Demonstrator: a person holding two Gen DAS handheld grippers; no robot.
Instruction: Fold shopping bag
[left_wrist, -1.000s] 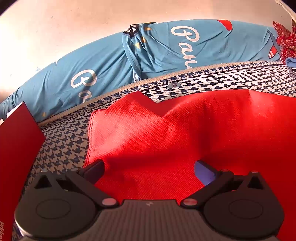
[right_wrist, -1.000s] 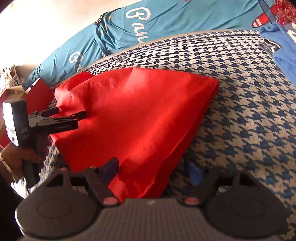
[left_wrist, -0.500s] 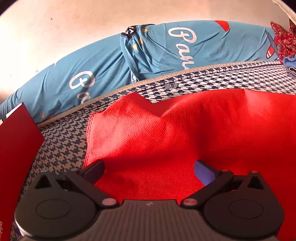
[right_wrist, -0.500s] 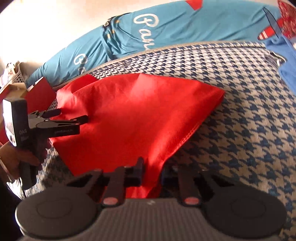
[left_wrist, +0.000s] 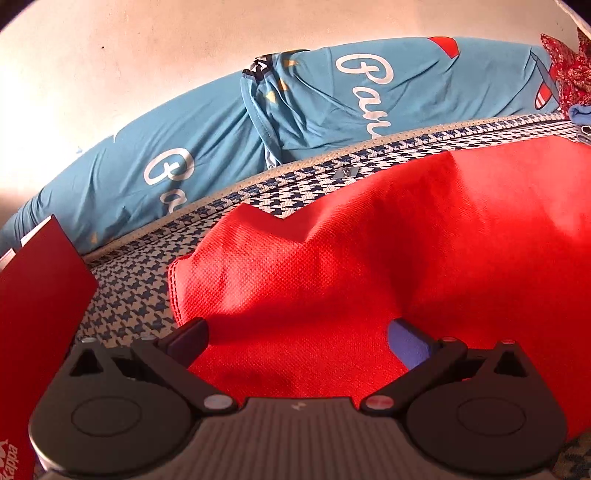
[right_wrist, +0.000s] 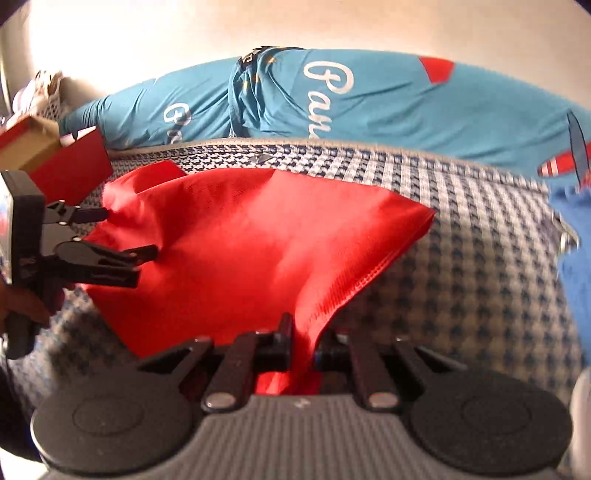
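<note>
1. The right gripper (right_wrist: 303, 345) is hiding the near corner of the red shopping bag (right_wrist: 255, 254) – its jaws are clamping that fold.
2. The left gripper (left_wrist: 299, 332) is holding its jaws wide open over the bag, gripping nothing.
3. Bare houndstooth bed cover (right_wrist: 461, 280) is lying open at centre right.
4. The bag is sprawling rumpled across mid-frame – its stitched hem is showing.

A blue-and-white houndstooth cover (left_wrist: 133, 295) spreads across the bed. Along its far edge lie teal pillows (right_wrist: 388, 99) with white script lettering, against a pale wall (left_wrist: 184, 44). At the left stands a dark red box (left_wrist: 33, 314), and a blue cloth (right_wrist: 572, 251) lies at the right.
</note>
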